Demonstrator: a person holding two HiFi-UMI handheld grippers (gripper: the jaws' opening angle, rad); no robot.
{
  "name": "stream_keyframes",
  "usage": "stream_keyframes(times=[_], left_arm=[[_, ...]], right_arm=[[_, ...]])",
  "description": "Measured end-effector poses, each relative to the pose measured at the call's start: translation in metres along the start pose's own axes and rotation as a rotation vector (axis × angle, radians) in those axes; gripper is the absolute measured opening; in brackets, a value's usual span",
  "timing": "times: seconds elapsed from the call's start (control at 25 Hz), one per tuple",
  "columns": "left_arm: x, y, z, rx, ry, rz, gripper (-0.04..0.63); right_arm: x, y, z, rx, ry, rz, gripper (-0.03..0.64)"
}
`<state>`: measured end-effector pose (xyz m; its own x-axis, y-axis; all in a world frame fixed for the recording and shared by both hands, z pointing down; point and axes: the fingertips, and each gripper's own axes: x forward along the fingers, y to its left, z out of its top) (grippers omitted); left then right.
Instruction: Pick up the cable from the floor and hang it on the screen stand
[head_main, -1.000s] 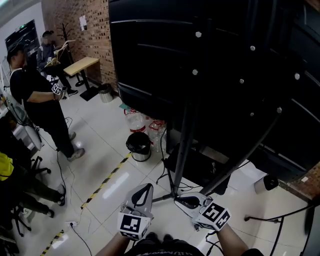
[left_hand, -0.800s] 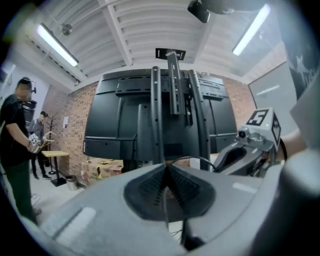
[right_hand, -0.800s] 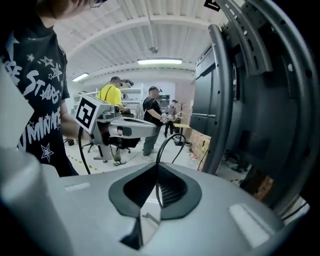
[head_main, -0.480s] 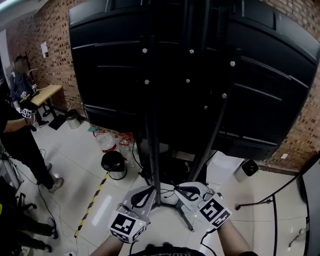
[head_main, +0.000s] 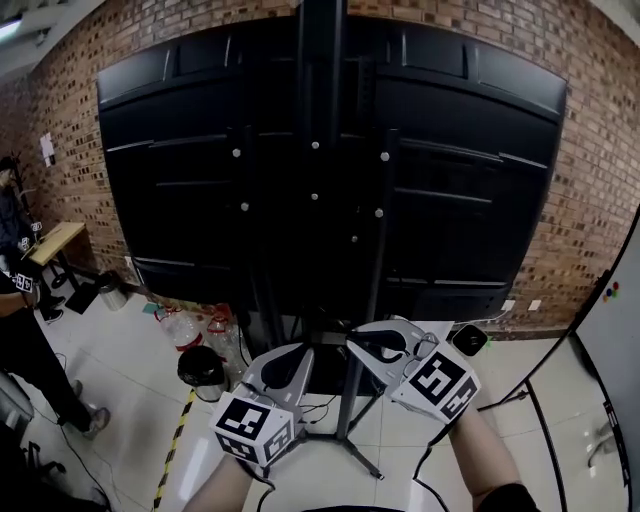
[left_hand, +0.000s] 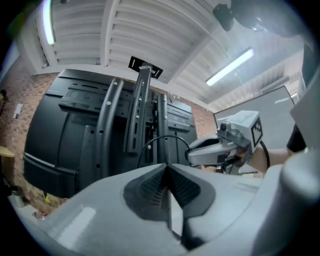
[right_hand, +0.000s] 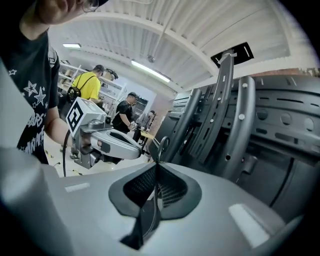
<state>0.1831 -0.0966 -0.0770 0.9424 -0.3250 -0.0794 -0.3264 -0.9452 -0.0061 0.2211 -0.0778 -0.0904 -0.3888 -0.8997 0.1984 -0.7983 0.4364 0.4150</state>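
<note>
With the cable (left_hand: 166, 136) off the floor, clamped by both left gripper (head_main: 303, 352) and right gripper (head_main: 354, 341), hanging it on the screen stand (head_main: 318, 150) just beyond is left.

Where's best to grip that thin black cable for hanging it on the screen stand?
Two spaced pinches on its thin run, as now: left tongs and right tongs, each from its own side, leave a slack loop of cable between them, which should drape over the screen stand.
</note>
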Motion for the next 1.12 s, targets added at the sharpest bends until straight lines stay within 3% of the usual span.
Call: stream_keyframes(times=[0.16,0.36,0.84,1.12], left_arm=[[0.014,-0.009,0.020,0.004,-0.035,-0.027,0.005],[0.036,-0.008,0.066,0.059,-0.095,-0.052,0.005],[0.075,0.013,0.122,0.103,-0.186,-0.074,0.005],[0.098,0.033,0.159,0.192,-0.230,-0.051,0.005]], right_arm=[[-0.007,-0.012,0.013,-0.074,0.024,-0.036,0.017],[-0.017,-0.049,0.046,-0.247,0.089,-0.159,0.017],[-0.033,-0.125,0.100,-0.149,-0.062,-0.351,0.017],[-0.046,-0.181,0.136,-0.108,-0.143,-0.440,0.017]])
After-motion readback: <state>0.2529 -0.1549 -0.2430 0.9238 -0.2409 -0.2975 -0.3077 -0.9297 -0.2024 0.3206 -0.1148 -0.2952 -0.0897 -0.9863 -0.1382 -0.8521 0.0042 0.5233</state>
